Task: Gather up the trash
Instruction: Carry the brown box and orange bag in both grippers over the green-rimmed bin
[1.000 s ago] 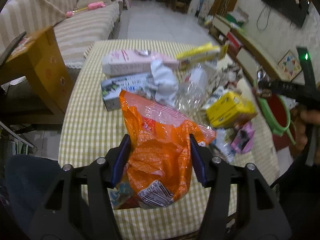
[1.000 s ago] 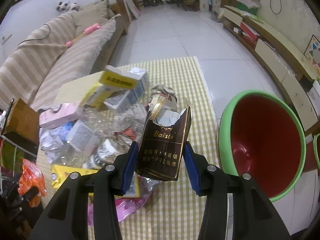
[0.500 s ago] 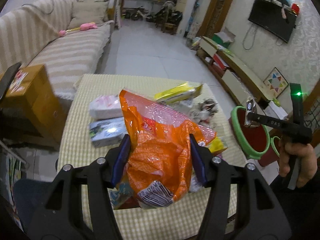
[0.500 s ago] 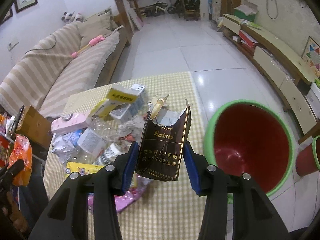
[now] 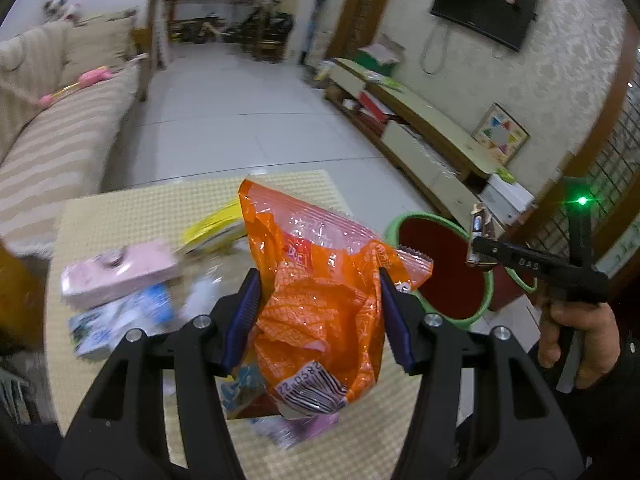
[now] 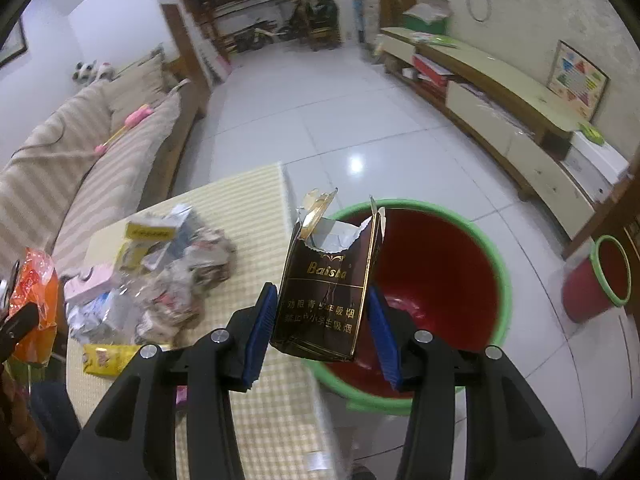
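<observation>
My left gripper [image 5: 318, 316] is shut on a crumpled orange snack bag [image 5: 320, 300], held above the checkered table [image 5: 120, 216]. My right gripper [image 6: 322, 332] is shut on a torn dark brown cigarette pack [image 6: 328, 292], which hangs over the near rim of a red bin with a green rim [image 6: 432, 276] on the floor beside the table. In the left wrist view the right gripper [image 5: 478, 246] shows at the right, in a hand, with the pack over that bin [image 5: 436, 276]. The orange bag [image 6: 34, 288] appears at the far left of the right wrist view.
A heap of trash [image 6: 168, 276] lies on the table: a pink box [image 5: 120, 272], a yellow box [image 5: 212, 228], a blue carton [image 5: 120, 320], wrappers. A smaller red bin [image 6: 596, 284] stands further right. A striped sofa [image 5: 52, 140] runs along the left, a low cabinet [image 6: 500, 112] along the right wall.
Both grippers have risen and swung to the right with their loads. The pack now hangs over the bin's rim; the table's trash heap has slid left in both views.
</observation>
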`<state>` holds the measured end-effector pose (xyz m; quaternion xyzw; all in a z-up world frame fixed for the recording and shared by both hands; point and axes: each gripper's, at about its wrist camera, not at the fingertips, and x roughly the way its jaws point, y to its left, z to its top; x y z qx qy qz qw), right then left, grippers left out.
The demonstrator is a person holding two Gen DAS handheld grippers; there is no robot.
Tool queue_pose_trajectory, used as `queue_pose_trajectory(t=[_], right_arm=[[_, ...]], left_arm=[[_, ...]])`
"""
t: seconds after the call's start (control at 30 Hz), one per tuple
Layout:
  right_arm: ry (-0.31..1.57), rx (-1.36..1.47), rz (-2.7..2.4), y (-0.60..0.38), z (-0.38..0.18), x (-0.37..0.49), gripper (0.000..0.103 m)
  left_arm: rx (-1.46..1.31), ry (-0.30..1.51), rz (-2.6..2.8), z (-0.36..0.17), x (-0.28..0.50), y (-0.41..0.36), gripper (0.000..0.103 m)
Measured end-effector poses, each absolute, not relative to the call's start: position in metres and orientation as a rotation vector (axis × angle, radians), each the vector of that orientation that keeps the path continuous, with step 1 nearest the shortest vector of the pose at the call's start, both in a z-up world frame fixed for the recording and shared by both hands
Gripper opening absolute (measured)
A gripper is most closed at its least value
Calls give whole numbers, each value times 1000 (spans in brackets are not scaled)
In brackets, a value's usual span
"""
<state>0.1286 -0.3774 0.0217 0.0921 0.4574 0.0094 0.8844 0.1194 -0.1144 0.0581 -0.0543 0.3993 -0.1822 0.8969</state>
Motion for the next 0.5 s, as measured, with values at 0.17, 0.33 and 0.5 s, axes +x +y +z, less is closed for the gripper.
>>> queue_pose_trajectory(t=[0.17,0.33,0.5], right_arm=[[977,188,-10,-407,15,135,45],[974,220,-28,-431,12,135,45],[983,294,-47,-451,-1,137,45]], left_arm=[[-97,846,-476,56,141,-158,55],[-103,874,-562,52,162,-199,55],[-120,911,-635,46,185,-239,55]])
